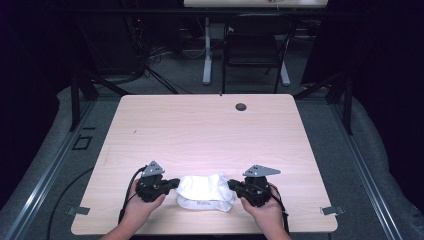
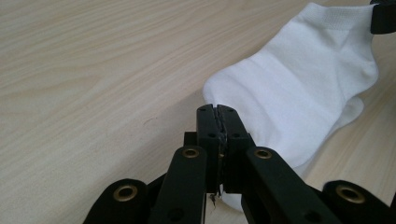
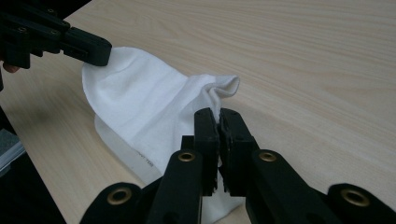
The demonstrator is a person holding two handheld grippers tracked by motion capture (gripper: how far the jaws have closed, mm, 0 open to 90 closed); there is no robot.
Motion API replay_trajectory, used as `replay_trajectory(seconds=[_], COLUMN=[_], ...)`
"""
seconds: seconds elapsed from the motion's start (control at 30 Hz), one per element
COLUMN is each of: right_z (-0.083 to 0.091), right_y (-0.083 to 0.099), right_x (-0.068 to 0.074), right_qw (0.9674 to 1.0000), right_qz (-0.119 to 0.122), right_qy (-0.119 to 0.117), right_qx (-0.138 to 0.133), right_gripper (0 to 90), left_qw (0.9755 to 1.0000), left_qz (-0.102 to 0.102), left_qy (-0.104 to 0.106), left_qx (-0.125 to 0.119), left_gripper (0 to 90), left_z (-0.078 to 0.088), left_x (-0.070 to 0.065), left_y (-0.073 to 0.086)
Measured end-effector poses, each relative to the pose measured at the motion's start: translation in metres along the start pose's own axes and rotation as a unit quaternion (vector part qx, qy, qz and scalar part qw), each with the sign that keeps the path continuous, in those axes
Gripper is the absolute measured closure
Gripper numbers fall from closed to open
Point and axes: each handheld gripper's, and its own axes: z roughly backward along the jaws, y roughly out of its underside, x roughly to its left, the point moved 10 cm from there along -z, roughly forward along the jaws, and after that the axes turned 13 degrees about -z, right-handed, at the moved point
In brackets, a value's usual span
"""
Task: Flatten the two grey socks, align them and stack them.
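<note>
High view: claws (image 1: 176,183) (image 1: 231,184) clamped on sock (image 1: 205,192)

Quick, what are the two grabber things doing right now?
Left gripper: shut on one end of the white sock.
Right gripper: shut on the sock's other end.

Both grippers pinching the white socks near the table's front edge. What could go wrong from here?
1. Left gripper and right gripper each pinch only a thin bit of the top sock; pulling apart may slip one grip.
2. A second sock lies underneath, seemingly ungripped; it might drag along or stay behind.
3. The socks sit near the table front edge; a dropped one could fall off.
</note>
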Motion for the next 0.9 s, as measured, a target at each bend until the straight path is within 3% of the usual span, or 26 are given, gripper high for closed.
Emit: replay_trajectory(seconds=[0.4,0.9], right_z=[0.004,-0.002], right_y=[0.012,0.025], right_x=[0.000,-0.004], right_qw=[1.0000,0.9999], right_qz=[-0.003,-0.006], right_qy=[-0.001,0.003], right_qx=[-0.001,0.013], right_gripper=[86.3,86.3], left_qw=[0.9999,0.9998], left_qz=[-0.005,-0.021], left_qy=[0.007,0.002], left_qx=[-0.008,0.002], left_gripper=[89.2,89.2], left_z=[0.006,-0.004], left_x=[-0.010,-0.013], left_y=[0.007,0.013])
